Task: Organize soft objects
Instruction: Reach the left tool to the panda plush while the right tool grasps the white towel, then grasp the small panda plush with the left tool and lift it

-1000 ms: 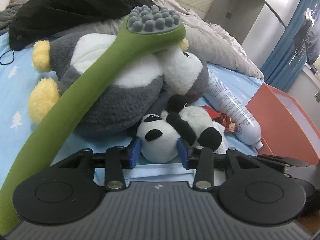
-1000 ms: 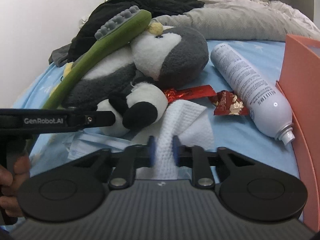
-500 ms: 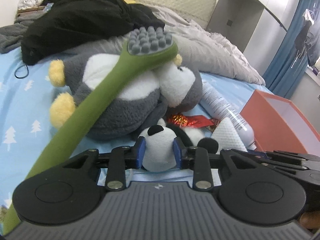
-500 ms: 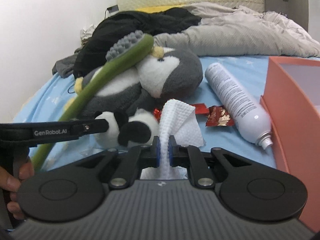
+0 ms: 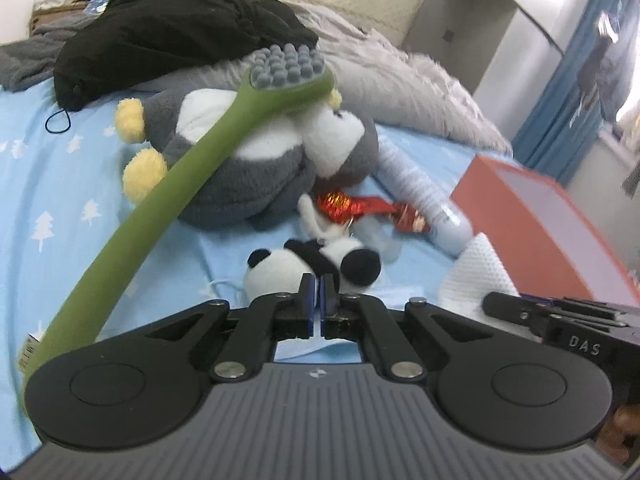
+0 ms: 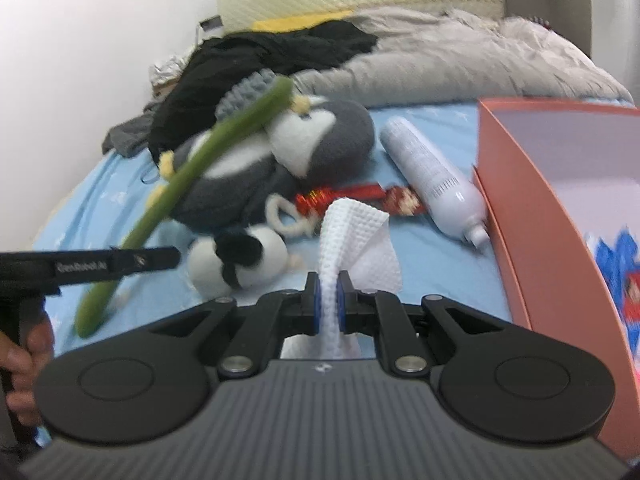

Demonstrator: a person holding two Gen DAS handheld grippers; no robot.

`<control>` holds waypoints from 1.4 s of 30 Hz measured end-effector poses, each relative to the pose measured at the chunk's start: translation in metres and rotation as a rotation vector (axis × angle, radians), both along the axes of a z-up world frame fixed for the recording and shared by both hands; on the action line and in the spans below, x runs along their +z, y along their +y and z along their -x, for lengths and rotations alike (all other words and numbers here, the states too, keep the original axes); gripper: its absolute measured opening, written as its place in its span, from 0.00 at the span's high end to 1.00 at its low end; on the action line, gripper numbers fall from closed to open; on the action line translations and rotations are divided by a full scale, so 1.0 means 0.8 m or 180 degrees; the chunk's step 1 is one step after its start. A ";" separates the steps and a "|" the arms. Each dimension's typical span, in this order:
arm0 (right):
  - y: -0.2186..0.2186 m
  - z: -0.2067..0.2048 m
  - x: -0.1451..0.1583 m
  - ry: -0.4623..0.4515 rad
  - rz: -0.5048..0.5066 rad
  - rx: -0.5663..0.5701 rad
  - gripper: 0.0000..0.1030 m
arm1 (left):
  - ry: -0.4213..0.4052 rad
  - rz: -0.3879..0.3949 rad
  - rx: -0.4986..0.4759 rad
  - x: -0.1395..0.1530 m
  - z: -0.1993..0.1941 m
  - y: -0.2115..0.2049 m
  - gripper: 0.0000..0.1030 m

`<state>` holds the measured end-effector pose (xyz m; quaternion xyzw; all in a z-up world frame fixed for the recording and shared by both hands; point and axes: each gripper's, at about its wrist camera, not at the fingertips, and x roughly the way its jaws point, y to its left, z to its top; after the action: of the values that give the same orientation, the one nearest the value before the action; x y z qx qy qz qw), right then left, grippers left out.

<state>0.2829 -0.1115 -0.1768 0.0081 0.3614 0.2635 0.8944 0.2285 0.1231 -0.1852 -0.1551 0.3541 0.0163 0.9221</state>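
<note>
A small panda plush (image 5: 312,260) lies on the blue bedsheet, also in the right wrist view (image 6: 236,260). My left gripper (image 5: 319,300) is shut just in front of it; whether it pinches the panda is unclear. My right gripper (image 6: 330,300) is shut on a white waffle cloth (image 6: 352,236) and holds it lifted; the cloth also shows in the left wrist view (image 5: 476,272). A big grey penguin plush (image 5: 256,160) lies behind, with a green massage brush (image 5: 192,184) leaning across it.
An orange box (image 6: 532,184) stands open at the right. A white spray bottle (image 6: 432,180) and red wrappers (image 6: 360,196) lie beside it. Black clothing (image 5: 168,28) and a grey duvet (image 6: 460,60) are piled at the back.
My left gripper has closed and pulled back, and the panda now lies farther from the penguin. My right gripper has closed on the white cloth and lifted it.
</note>
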 end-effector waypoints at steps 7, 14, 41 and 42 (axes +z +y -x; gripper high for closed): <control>-0.022 0.003 -0.039 0.0286 0.0097 -0.0126 0.89 | 0.0140 -0.0612 -0.0338 -0.009 -0.030 -0.004 0.49; -0.032 -0.007 -0.062 0.0473 0.0066 -0.0213 0.85 | 0.0424 -0.1211 -0.0837 -0.035 -0.078 -0.024 0.30; -0.018 -0.007 -0.064 0.0272 0.0271 -0.0137 0.87 | 0.0207 -0.1134 -0.0233 -0.010 -0.060 -0.009 0.44; -0.020 -0.006 -0.059 0.0257 0.0258 -0.0148 0.87 | 0.0199 -0.1082 -0.0193 -0.005 -0.055 -0.009 0.44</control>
<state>0.2878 -0.1274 -0.2238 -0.0091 0.4073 0.2273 0.8845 0.2727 0.1157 -0.1890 0.0144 0.3792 0.0530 0.9237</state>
